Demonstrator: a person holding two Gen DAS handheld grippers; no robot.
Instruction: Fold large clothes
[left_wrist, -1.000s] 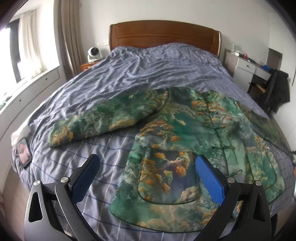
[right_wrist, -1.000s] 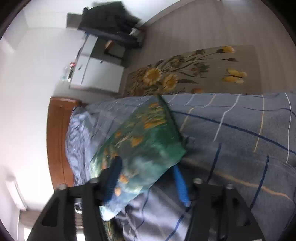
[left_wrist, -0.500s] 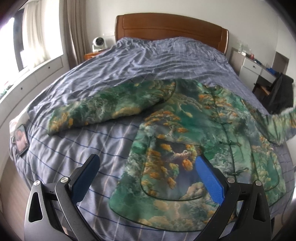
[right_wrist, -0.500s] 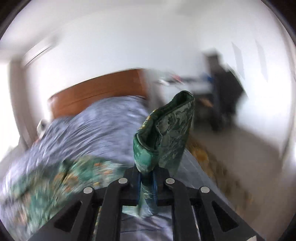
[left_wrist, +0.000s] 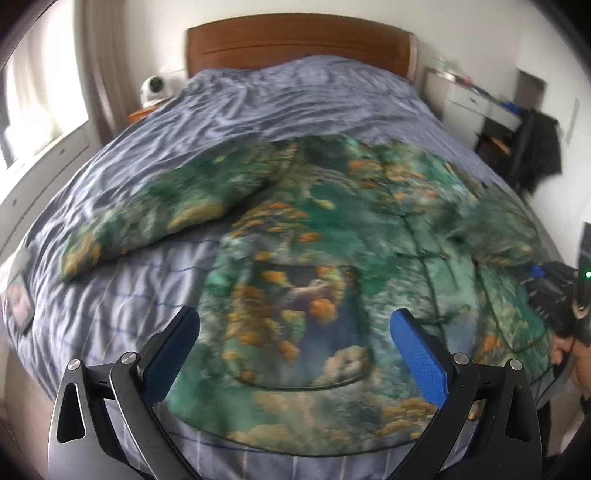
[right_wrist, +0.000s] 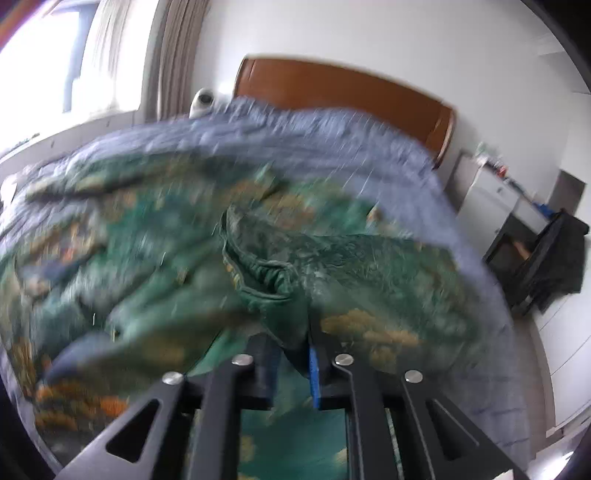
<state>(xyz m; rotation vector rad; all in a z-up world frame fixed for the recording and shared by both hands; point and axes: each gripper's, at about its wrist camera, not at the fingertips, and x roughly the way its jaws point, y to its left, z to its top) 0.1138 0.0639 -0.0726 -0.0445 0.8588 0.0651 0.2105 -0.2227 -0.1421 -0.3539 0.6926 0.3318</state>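
Green-orange printed jacket (left_wrist: 317, 236) spread on bed, right sleeve (right_wrist: 280, 273) bunched

Left wrist view: from the foot edge of the bed (left_wrist: 295, 107), over the left tongs (left_wrist: 293, 334), facing the headboard (left_wrist: 299, 44), tilted down, with the whole green jacket (left_wrist: 325, 236) in reach of sight. Right wrist view: close above the jacket's right side, along the right tongs (right_wrist: 290, 363), facing the same headboard (right_wrist: 343, 92). Shared by both: jacket, bedcover, headboard, white camera (left_wrist: 154, 86) at the left head corner.
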